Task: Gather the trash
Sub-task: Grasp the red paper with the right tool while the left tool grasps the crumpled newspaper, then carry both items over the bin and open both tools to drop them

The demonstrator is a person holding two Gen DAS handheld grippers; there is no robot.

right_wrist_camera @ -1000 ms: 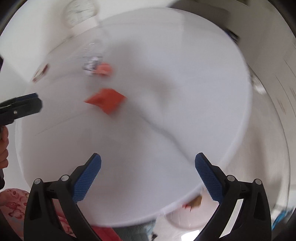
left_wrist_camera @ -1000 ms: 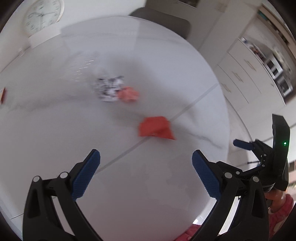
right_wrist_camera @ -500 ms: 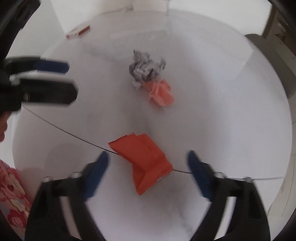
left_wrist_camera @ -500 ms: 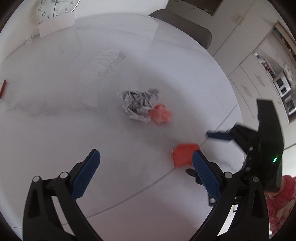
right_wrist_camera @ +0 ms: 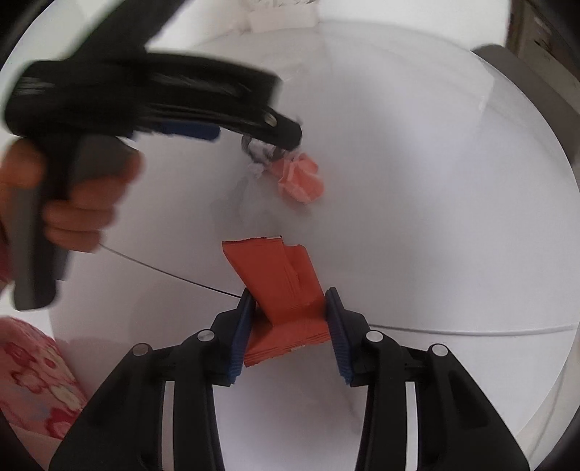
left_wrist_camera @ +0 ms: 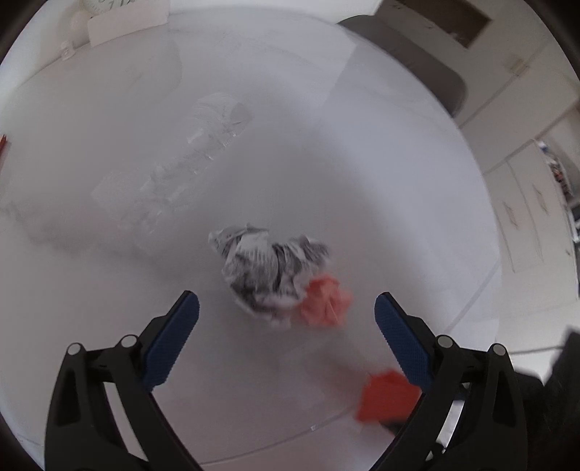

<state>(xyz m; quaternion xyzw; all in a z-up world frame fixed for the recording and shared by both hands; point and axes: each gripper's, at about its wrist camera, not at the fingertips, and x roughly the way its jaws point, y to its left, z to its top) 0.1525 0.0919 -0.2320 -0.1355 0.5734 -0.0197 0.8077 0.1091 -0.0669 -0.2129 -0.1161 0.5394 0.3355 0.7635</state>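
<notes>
The right tool (right_wrist_camera: pixel 290 319) has closed in on the wrapper (right_wrist_camera: pixel 279 286), clamping it; the left tool (left_wrist_camera: pixel 286 322), fingers apart, now straddles the newspaper wad (left_wrist_camera: pixel 268 271).

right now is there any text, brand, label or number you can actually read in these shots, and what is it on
"7": a numeral, blurred and only a guess, on the clock face cut off at the top edge of the left view.
Crumpled printed paper: dark print, too blurred to read.
Red wrapper between the right tongs: no print legible.
Pink crumpled paper: none.
White card below the clock: blank as far as it shows.
</notes>
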